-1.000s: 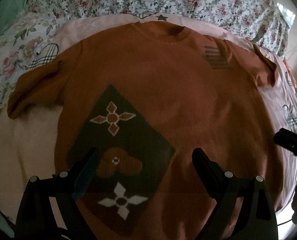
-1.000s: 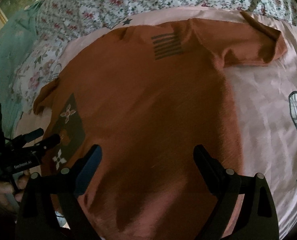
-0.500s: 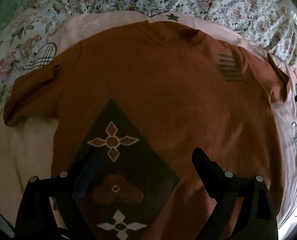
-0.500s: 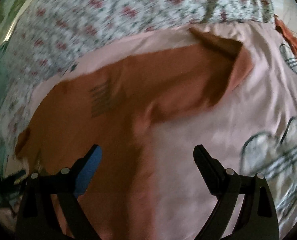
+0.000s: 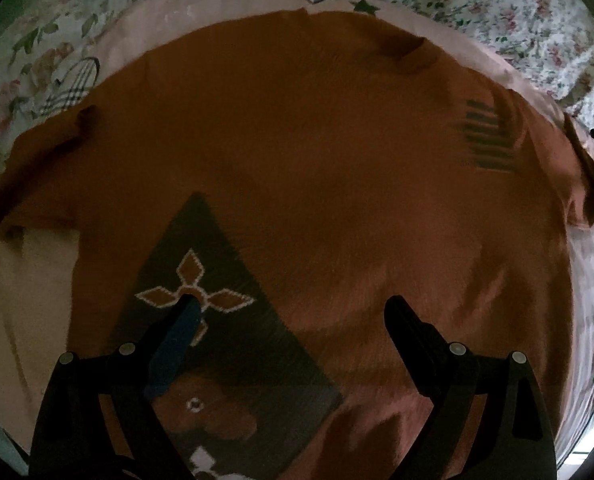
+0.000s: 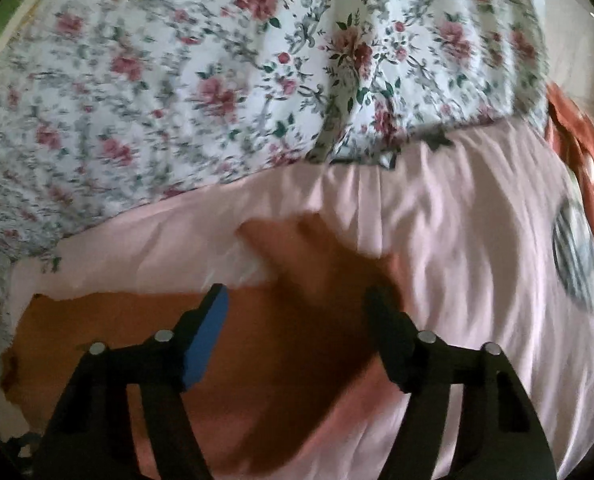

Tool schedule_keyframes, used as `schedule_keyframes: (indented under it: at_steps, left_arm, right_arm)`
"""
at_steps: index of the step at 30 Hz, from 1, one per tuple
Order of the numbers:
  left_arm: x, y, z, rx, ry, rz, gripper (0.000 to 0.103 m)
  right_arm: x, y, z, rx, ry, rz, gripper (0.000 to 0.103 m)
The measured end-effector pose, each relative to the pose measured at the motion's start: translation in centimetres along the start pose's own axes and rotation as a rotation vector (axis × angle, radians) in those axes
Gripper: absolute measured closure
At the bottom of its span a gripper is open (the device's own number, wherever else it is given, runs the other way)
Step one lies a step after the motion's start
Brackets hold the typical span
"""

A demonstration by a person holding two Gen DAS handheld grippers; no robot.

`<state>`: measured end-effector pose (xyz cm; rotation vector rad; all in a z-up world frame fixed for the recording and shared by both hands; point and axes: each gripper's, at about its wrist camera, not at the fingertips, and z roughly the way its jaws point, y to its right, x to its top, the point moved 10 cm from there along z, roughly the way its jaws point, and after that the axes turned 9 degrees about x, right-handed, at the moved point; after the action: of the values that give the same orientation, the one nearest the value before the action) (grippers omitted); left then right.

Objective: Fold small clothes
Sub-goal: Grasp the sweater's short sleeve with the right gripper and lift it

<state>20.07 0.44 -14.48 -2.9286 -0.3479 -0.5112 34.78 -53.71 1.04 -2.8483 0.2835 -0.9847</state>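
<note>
The orange T-shirt (image 5: 317, 184) lies spread flat on the pink sheet (image 6: 477, 264) of the bed; 0 folds show, so all folding is left. The left gripper (image 5: 291, 312) hovers over its front, jaws apart. The right gripper (image 6: 297, 300), jaws apart and empty, points at the right sleeve (image 6: 317, 256).

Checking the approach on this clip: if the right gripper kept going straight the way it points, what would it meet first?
Most likely the orange shirt's sleeve, which lies ahead of the open right gripper on the pink sheet. Motion blur leaves depth uncertain.
</note>
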Motion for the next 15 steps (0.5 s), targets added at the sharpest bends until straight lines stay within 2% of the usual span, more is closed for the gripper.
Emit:
schedule_keyframes:
  at_steps: [2, 5, 8, 9, 10, 11, 12, 15]
  left_arm:
    - [0.2, 0.2, 0.5, 0.007, -0.017, -0.004, 0.009]
    - [0.7, 0.8, 1.1, 0.031, -0.040, -0.008, 0.009]
    - [1.1, 1.3, 1.2, 0.041, -0.053, -0.034, 0.009]
    - [1.3, 1.5, 1.1, 0.032, -0.054, -0.050, 0.009]
    - [1.6, 1.8, 1.1, 0.018, -0.053, -0.061, 0.009]
    - [1.7, 2.0, 1.1, 0.005, -0.050, -0.065, 0.009]
    - [1.7, 2.4, 1.1, -0.010, -0.047, -0.060, 0.009]
    - [1.9, 3.2, 1.7, -0.042, -0.042, -0.011, 0.010]
  right_arm:
    - [0.8, 0.8, 1.3, 0.003, -0.037, -0.021, 0.047]
    - [1.1, 1.0, 3.7, 0.027, -0.116, -0.071, 0.047]
    - [0.6, 1.6, 5.7, -0.003, -0.185, -0.139, 0.049]
    - [0.4, 1.9, 6.2, -0.003, -0.199, -0.144, 0.053]
    - [0.4, 2.1, 6.5, 0.004, -0.204, -0.143, 0.067]
    - [0.4, 2.2, 6.6, 0.013, -0.200, -0.135, 0.086]
    - [0.4, 2.2, 6.4, 0.028, -0.192, -0.116, 0.093]
    - [0.9, 1.5, 4.3, 0.055, -0.122, -0.066, 0.094]
